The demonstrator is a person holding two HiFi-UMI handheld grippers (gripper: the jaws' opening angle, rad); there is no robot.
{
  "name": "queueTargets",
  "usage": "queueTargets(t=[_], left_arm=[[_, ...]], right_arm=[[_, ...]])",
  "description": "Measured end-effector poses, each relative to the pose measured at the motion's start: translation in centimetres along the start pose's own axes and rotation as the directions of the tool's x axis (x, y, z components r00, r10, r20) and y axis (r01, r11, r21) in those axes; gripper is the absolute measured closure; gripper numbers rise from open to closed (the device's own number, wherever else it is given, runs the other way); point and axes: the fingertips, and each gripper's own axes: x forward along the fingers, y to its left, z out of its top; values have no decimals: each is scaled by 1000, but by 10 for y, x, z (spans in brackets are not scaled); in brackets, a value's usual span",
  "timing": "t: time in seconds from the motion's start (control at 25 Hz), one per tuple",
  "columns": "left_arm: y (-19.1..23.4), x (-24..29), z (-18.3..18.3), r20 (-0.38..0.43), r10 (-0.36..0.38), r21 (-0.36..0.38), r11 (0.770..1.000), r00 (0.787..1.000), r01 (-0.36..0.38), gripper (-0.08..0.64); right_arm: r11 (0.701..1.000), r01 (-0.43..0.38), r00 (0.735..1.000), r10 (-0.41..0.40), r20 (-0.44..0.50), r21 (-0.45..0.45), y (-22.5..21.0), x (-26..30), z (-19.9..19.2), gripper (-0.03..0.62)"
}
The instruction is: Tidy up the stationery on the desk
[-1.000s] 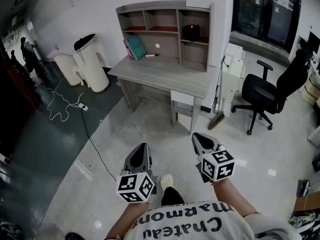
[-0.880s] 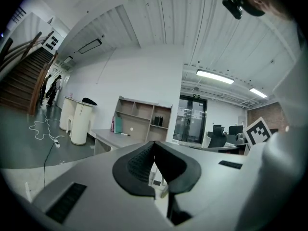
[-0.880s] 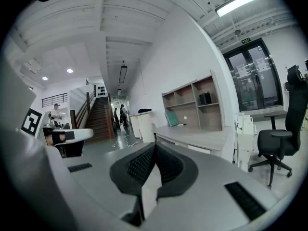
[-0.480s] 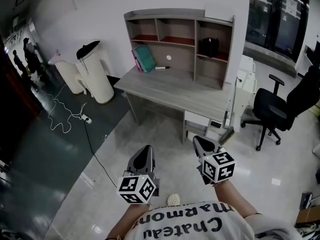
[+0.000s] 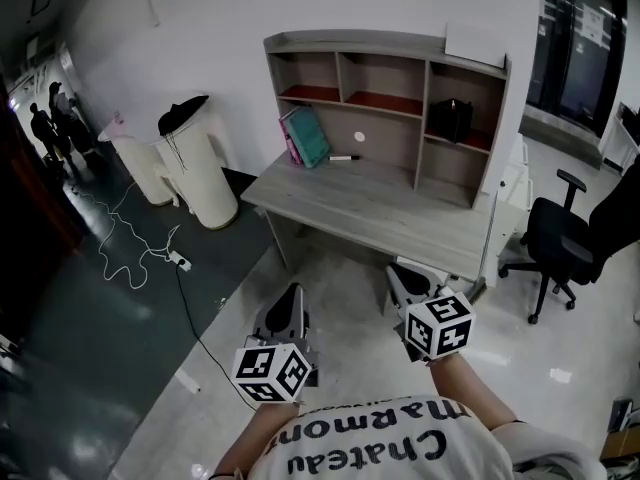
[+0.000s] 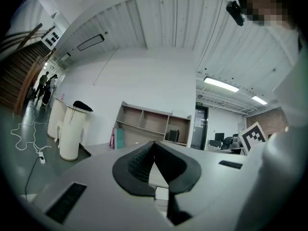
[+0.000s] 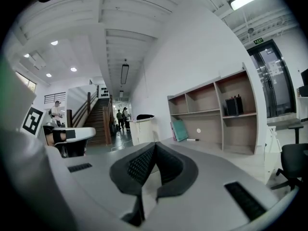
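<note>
- Head view, far left: we see a few people [image 5: 45, 123] standing well off in a dark corridor, too small for us to tell more.
- Next come two tall white bins [image 5: 195, 163] against the wall, the nearer one dark at its mouth. A cable [image 5: 125, 243] trails over the dark floor in front of them to a power strip [image 5: 181, 261].
- Our left gripper [image 5: 293, 291] hangs low in the frame above the pale floor, short of the desk, with its marker cube [image 5: 271, 373] nearest us. In the left gripper view [image 6: 154, 143] we see its jaws pressed together at the tips and empty.
- The desk [image 5: 370, 208] stands against the white wall with a shelf unit [image 5: 385, 58] along its back edge. The stationery sits at the back left of the top. Two books [image 5: 305, 136], one teal and one pink, lean against the shelf unit's left side. A pen [image 5: 343, 157] lies flat just to their right.
- Our right gripper [image 5: 398, 268] shows just below the desk's front edge, well apart from the pen and the books. In the right gripper view [image 7: 155, 144] its jaws are closed on each other and grip no object.
- A black box [image 5: 452, 120] stands in the right-hand compartment of the shelf unit, and a white sheet [image 5: 475, 43] lies on its top above that.
- An office chair [image 5: 565, 248] stands on the floor to the right of the desk.
</note>
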Motion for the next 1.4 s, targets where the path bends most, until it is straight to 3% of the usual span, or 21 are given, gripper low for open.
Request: queueTargets(t=[0.4,0.8,1.08,1.4], left_arm=[[39,20,-22,-64,-59,-79,995,996,54,545],[72,51,-33,-72,-14,-50,999,997,10,545],[109,107,-25,-52,2,-64,998,999,-5,545],[143,193,7,-14,6,-65,998,1000,-7,545]], right_arm=[[1000,-28,994,28,-106,2,9,57,-21,581],[997,-67,987,70,-144,26,-13,114,-33,581],[993,-89,984,99,-148,74,-39,182,-27,581],[992,-103,987,111,-118,71,-77,258,12,581]])
